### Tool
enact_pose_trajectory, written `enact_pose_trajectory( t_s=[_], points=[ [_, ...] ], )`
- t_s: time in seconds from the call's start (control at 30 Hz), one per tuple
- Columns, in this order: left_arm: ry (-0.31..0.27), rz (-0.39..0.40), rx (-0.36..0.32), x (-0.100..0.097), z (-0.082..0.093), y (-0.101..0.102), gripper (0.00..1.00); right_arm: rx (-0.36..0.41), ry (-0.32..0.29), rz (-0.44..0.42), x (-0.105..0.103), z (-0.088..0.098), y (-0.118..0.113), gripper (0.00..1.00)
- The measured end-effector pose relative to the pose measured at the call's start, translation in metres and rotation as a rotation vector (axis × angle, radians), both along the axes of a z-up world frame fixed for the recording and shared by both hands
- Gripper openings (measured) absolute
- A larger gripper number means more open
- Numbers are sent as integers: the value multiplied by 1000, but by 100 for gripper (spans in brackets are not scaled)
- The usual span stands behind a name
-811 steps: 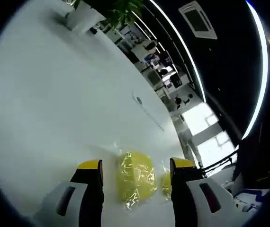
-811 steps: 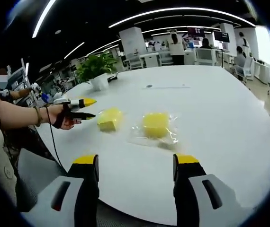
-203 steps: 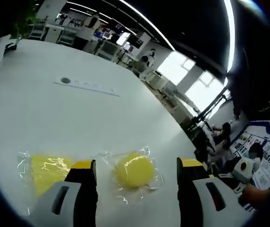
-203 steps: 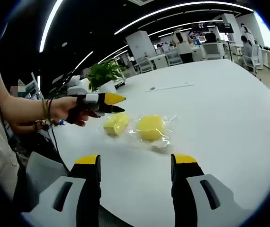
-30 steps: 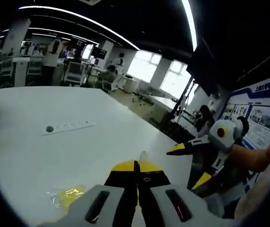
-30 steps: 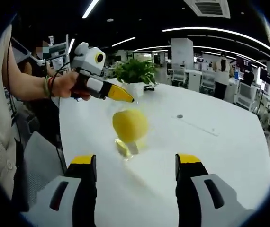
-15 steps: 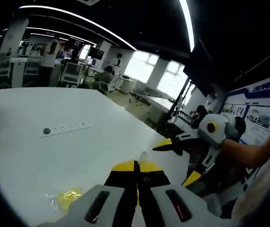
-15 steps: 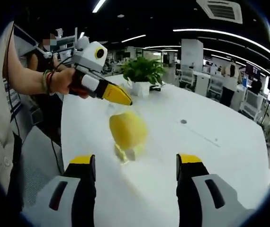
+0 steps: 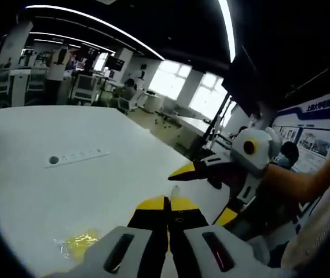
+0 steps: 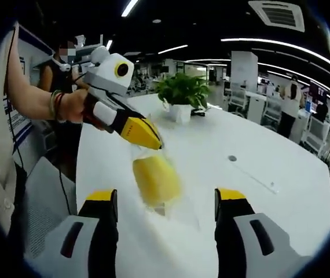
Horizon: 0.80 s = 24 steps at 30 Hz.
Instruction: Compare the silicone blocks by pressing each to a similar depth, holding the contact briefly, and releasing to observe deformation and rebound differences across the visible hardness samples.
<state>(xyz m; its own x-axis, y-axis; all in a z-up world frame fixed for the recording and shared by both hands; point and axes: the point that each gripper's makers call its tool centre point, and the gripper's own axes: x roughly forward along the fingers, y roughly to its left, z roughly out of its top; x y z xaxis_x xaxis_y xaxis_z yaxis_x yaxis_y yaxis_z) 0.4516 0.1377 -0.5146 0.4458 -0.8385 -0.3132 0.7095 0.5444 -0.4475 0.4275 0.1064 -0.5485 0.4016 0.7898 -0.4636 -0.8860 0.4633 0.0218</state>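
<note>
My left gripper (image 9: 167, 202) is shut on the clear bag's corner (image 9: 175, 190). In the right gripper view the left gripper (image 10: 150, 140) comes in from the upper left, held by a hand, and a yellow silicone block (image 10: 156, 176) hangs tilted in its bag below the tips, above the white table (image 10: 257, 208). A second bagged yellow block (image 9: 81, 243) lies on the table at lower left. My right gripper (image 10: 166, 197) stands open just in front of the hanging block, apart from it. In the left gripper view the right gripper (image 9: 204, 194) shows open at the right.
A potted plant (image 10: 182, 92) in a white pot stands at the table's far end. A flat power strip (image 9: 75, 156) lies on the table top (image 9: 32, 191). Desks, chairs and people fill the office behind.
The right gripper has drawn closer to the hanging block, which looks larger and more tilted. In the left gripper view the right gripper has moved left, toward the left gripper's tips.
</note>
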Motion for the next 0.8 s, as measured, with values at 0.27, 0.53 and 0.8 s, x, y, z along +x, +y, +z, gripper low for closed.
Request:
enact_pose_trajectory(
  t_s=[0.27,0.53,0.8],
  points=[
    [-2,-19,-3,-2,2,-3,0,-36,3,63,5,-7,13,62],
    [-4,-33,-10,-5,6,-5,0,-80,3,144,8,-11,26,61],
    [-2,-41,-14,-6,9,-7,0,-137,6,221,4,-24,37,60]
  ],
)
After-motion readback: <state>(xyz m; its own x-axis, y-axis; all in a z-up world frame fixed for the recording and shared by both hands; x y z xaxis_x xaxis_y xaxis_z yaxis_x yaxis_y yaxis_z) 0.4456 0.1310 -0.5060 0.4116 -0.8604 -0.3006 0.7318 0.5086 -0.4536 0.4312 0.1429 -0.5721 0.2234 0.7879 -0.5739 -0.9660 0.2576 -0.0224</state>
